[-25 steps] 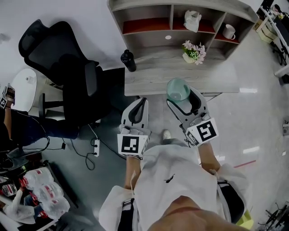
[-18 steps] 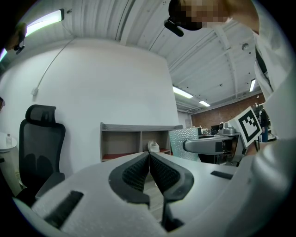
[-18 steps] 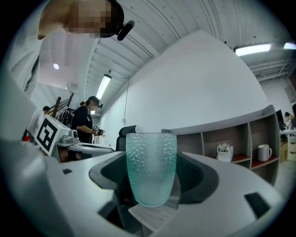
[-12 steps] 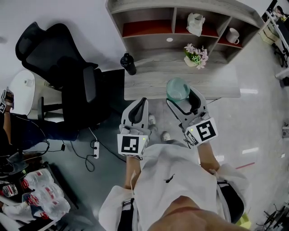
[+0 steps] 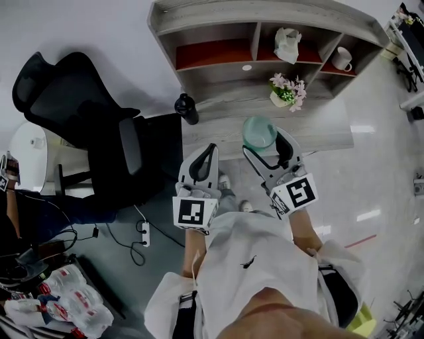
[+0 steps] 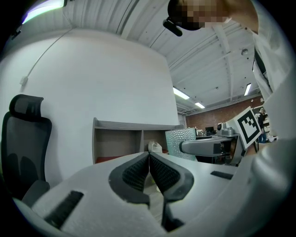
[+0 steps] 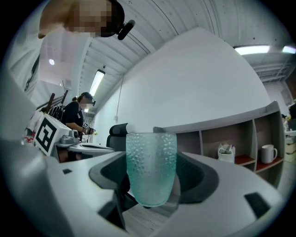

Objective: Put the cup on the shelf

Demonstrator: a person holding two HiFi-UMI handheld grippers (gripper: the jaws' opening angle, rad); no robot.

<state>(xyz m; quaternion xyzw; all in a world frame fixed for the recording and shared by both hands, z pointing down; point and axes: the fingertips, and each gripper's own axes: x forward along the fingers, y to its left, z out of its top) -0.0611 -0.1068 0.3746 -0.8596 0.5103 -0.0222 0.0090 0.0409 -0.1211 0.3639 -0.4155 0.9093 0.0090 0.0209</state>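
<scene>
Glass in transit: a person's right gripper point(image 5: 268, 147) holds a pebbled, pale-green cup point(image 5: 259, 131) upright, its fingers pressed against the cup's sides low down. Just beside it, the left gripper point(image 5: 207, 155) has its fingers closed together on nothing. The cup hangs over the near edge of the grey wooden table point(image 5: 324, 126) and does not rest on it.

The hold itself looks like the first hazard. The glass is pinched toward its base, with much of its height standing free above the fingers, so a tilt or a jolt on the reach in could let it pivot or slip.

Farther along the table, a small pot of flowers point(image 5: 286, 91) stands close to the line between cup and shelf. A black bottle point(image 5: 187, 108) stands at the table's far left corner. A straight, low reach would probably brush the blooms or tip the pot.

Farthest off, the shelf point(image 5: 218, 13) offers little spare room on the right. A white bag point(image 5: 287, 44) sits in the middle bay and a white mug point(image 5: 340, 58) in the right one. The wide red-floored bay at left looks empty and seems the safer target, though the cup's rim could catch the top board if it goes in too high.
</scene>
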